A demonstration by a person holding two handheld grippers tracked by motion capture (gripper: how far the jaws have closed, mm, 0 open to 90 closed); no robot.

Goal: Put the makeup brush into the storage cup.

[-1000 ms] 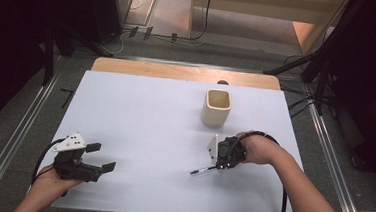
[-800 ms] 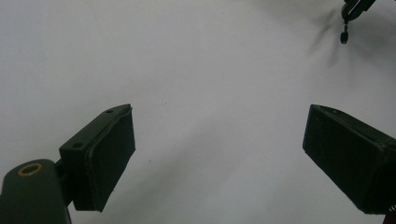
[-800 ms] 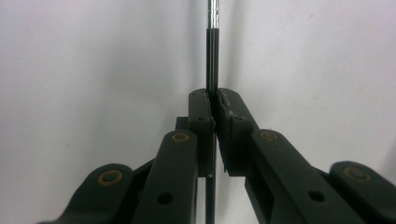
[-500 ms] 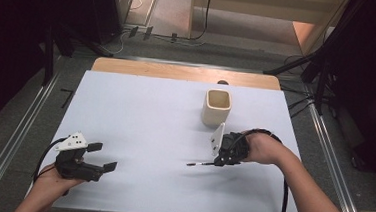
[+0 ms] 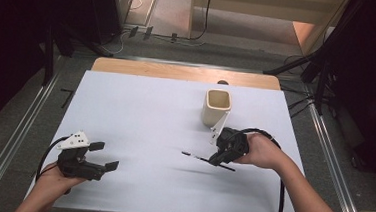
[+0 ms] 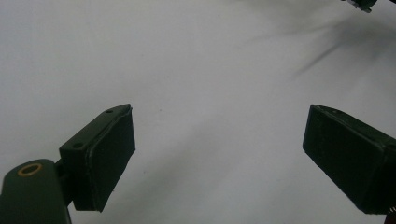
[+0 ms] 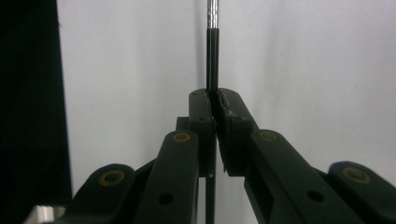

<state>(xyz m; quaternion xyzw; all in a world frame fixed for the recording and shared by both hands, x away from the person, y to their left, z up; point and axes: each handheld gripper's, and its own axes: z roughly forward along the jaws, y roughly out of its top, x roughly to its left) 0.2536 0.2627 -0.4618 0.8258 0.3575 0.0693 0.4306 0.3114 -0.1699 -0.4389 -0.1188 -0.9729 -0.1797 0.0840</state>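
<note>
A pen [image 5: 207, 160] is clamped level between the closed jaws of the right gripper [image 5: 221, 158], just short of the cup [image 5: 217, 107], into which it is judged to need tipping; the left gripper [image 5: 103, 155] is held wide open, empty.

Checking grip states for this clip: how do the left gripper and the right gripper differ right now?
The left gripper has its jaws wide apart with nothing between them; the right gripper is shut on a thin black pen. The left gripper is near the table's front left corner; the right gripper is just in front of the cream cup. Both are black, hand-held and trail a cable.
</note>
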